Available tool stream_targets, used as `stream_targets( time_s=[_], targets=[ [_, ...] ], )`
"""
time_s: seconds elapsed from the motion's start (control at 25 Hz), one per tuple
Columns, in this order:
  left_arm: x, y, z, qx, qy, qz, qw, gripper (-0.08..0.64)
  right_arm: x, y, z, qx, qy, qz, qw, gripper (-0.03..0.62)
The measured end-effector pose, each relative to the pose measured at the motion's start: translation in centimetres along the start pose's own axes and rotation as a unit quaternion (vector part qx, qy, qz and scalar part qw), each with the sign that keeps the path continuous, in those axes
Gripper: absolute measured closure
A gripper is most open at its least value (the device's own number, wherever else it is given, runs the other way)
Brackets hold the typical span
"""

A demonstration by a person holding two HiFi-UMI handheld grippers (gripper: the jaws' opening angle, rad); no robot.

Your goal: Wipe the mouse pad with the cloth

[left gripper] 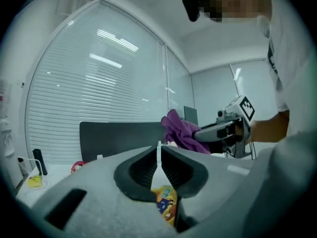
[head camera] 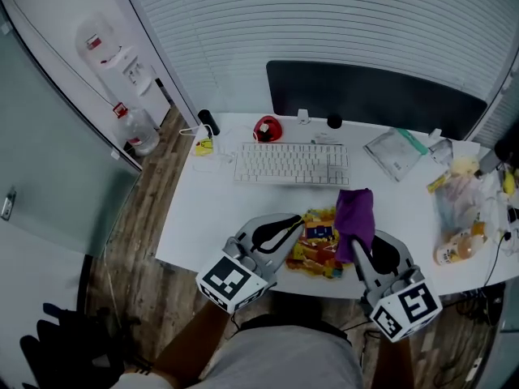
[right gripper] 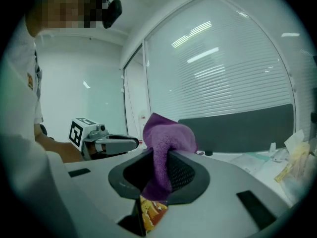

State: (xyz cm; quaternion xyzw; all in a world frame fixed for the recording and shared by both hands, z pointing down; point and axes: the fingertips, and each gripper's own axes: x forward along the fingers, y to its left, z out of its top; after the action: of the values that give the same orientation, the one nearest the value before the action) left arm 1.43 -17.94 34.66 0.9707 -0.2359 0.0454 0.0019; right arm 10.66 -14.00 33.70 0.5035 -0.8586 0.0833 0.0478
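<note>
- Mouse pad (head camera: 318,245), the colourful printed one, lies flat on the white desk (head camera: 203,217) at lower centre of the head view, just in front of the keyboard (head camera: 292,164).
- The purple cloth (head camera: 358,215) is clamped between the jaws of my right hand-held gripper (right gripper: 161,170), bunched up by the pad's right edge. I judge it is held clear above the pad.
- My left hand-held gripper (left gripper: 158,155) has its jaws drawn almost together on nothing, above the pad's left side.
- Progress: nothing is wiping right now. I can't tell whether any stroke has been made. The cloth has to come down onto the pad and sweep across it.
- Containers: a clear pouch (head camera: 395,151) right of the keyboard holds something pale I can't identify. Crumpled plastic bags (head camera: 458,217) at the desk's right edge hold yellowish goods.
</note>
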Motion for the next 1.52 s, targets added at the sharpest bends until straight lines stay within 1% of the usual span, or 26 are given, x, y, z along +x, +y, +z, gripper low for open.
stream_targets(
  time_s=[0.08,0.2,0.36,0.52,0.64,0.92,1.52],
  targets=[
    [-0.5,-0.3,1.3,-0.005,-0.033,0.004,0.9994,0.528,-0.2,0.6,0.8,0.001,-0.027,0.008,1.000,0.523],
    [-1.2,-0.7,2.8,-0.008,-0.070,0.006,0.9975,0.537,-0.5,1.5,1.7,0.002,-0.064,0.019,0.998,0.523],
    [-1.8,-1.3,3.9,-0.009,-0.094,0.010,0.9955,0.545,-0.9,2.4,2.6,-0.002,-0.100,0.030,0.994,0.523],
    [-2.5,-1.5,4.4,-0.003,-0.111,0.018,0.9937,0.545,-1.3,2.9,3.4,-0.005,-0.126,0.029,0.992,0.523],
    [-2.7,-1.7,4.5,0.002,-0.113,0.019,0.9934,0.545,-1.5,3.0,3.6,-0.006,-0.134,0.026,0.991,0.523],
    [-2.5,-1.9,4.3,0.000,-0.109,0.026,0.9937,0.545,-1.9,2.8,3.3,-0.012,-0.135,0.017,0.991,0.523],
    [-2.6,-2.7,4.3,0.009,-0.099,0.026,0.9947,0.545,-2.5,2.7,2.7,-0.006,-0.134,0.025,0.991,0.523]
  ],
)
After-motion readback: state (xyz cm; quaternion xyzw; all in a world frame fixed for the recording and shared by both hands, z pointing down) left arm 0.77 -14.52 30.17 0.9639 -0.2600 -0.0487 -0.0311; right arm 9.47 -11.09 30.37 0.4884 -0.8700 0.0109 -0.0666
